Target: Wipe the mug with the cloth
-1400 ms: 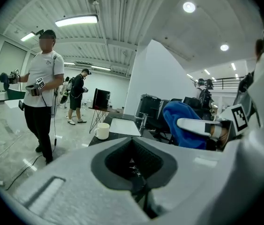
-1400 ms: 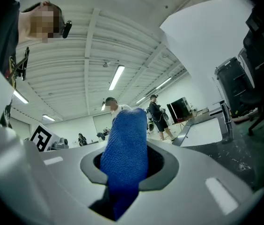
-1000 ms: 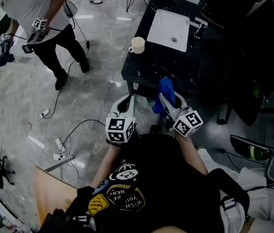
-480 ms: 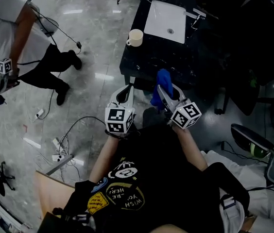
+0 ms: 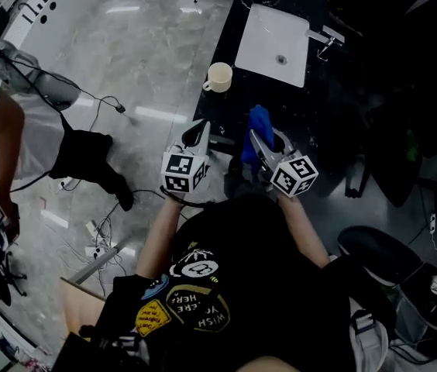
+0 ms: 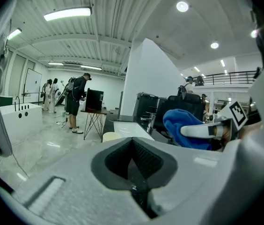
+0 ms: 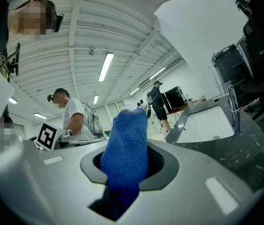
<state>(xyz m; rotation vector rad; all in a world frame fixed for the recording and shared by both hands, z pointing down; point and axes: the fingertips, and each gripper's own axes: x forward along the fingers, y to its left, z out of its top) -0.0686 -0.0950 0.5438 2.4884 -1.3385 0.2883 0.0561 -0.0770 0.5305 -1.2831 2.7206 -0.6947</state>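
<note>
Mug not wiped yet, task at the very start as I read it: cloth picked up, no contact with mug, approach and wiping all left to do.

Right hand-held gripper is clamped on the blue cloth. Right gripper view shows the fabric pinched between the jaws and bunched up above them, a short end hanging below. Left hand-held gripper has jaws together with nothing between them. Left gripper view shows only the dark pads meeting, and the mug small beyond them. Both are held close in front of the person's chest, just beside each other, at the near edge of the dark surface.

Mug stands upright on that surface at its left edge, well apart from both, beside the left side of the white sink. Faucet on the sink's right side. Mug is cream, plain, open top up, handle turned toward the floor side. Too small to tell if it is dirty or wet.

Another person stands on the floor at far left, cables on the floor near them.
</note>
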